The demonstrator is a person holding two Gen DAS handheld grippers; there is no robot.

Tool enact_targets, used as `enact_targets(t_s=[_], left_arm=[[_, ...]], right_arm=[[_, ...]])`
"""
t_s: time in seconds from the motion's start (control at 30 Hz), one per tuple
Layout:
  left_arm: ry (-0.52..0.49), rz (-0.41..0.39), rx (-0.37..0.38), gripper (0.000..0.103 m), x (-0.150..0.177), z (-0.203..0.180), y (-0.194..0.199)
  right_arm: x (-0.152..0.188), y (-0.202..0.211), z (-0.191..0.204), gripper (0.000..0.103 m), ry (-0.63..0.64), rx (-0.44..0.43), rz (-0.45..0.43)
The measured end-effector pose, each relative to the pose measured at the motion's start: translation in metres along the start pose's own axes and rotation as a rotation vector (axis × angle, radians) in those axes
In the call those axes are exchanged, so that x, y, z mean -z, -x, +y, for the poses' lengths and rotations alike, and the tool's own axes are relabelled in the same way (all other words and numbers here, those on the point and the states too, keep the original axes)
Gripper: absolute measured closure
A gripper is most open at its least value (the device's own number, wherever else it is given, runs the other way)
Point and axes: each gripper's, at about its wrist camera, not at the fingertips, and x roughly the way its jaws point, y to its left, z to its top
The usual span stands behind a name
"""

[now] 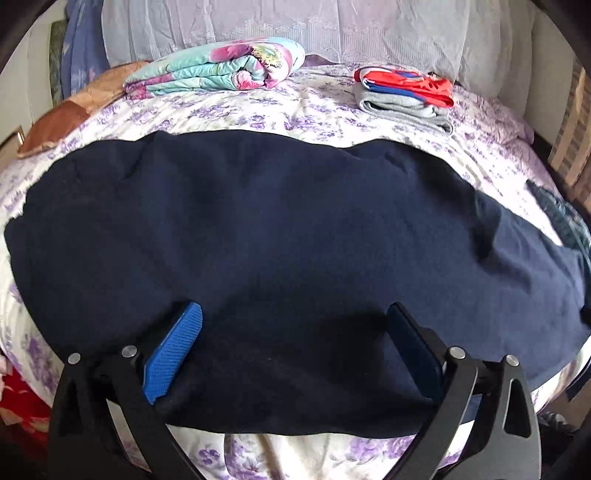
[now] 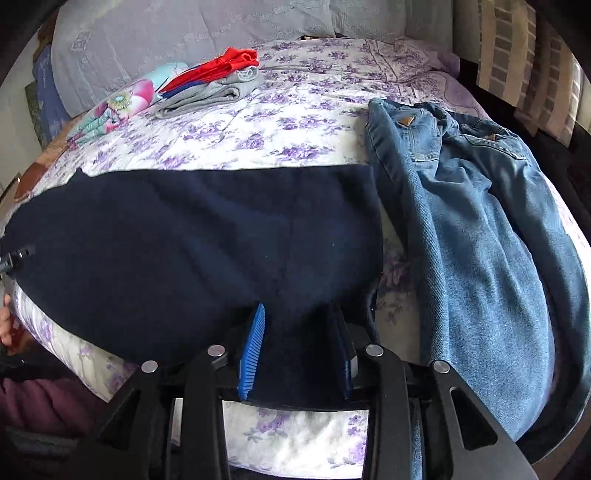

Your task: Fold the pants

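Note:
Dark navy pants [image 1: 277, 240] lie flat across the near part of the bed, running left to right; they also show in the right wrist view [image 2: 184, 240]. My left gripper [image 1: 295, 317] is open, its blue-padded fingers [image 1: 173, 347] spread wide over the pants near their front edge. My right gripper [image 2: 299, 317] is open less wide, its fingers [image 2: 253, 350] standing either side of the cloth at the pants' near right corner.
The bed has a purple-flowered cover [image 2: 277, 133]. Blue jeans [image 2: 480, 229] lie unfolded right of the navy pants. A stack of folded red, blue and grey clothes [image 1: 406, 92] and a folded floral quilt [image 1: 218, 68] sit at the back by the pillows [image 1: 332, 29].

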Motion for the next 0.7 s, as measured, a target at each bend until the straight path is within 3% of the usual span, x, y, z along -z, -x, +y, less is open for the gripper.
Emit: enact_targets(t_s=[0.1, 0.17, 0.27, 0.33, 0.47, 0.53, 0.6, 0.7], left_arm=[[0.005, -0.042, 0.079, 0.005, -0.011, -0.003, 0.016], [0.018, -0.088, 0.081, 0.005, -0.023, 0.000, 0.027], [0.007, -0.123, 0.033, 0.005, -0.040, 0.000, 0.026], [-0.017, -0.109, 0.019, 0.005, -0.048, -0.003, 0.015], [-0.047, -0.016, -0.005, 0.005, -0.047, 0.000, -0.020], [-0.057, 0.018, -0.005, 0.005, -0.043, 0.006, -0.029], [-0.098, -0.001, -0.015, 0.005, -0.035, 0.004, -0.027], [-0.111, -0.015, -0.003, 0.005, -0.024, 0.006, -0.027]], right_arm=[[-0.034, 0.020, 0.030, 0.053, 0.051, -0.164, -0.066], [-0.067, 0.018, 0.068, 0.022, 0.115, -0.294, -0.050], [-0.117, -0.003, 0.139, 0.006, 0.176, -0.545, 0.020], [-0.150, -0.031, 0.186, 0.004, 0.169, -0.680, 0.090], [-0.201, -0.117, 0.260, 0.004, 0.131, -0.774, 0.324], [-0.210, -0.160, 0.287, 0.004, 0.143, -0.763, 0.469], [-0.209, -0.185, 0.309, 0.004, 0.184, -0.776, 0.564], [-0.201, -0.205, 0.332, 0.004, 0.222, -0.929, 0.746]])
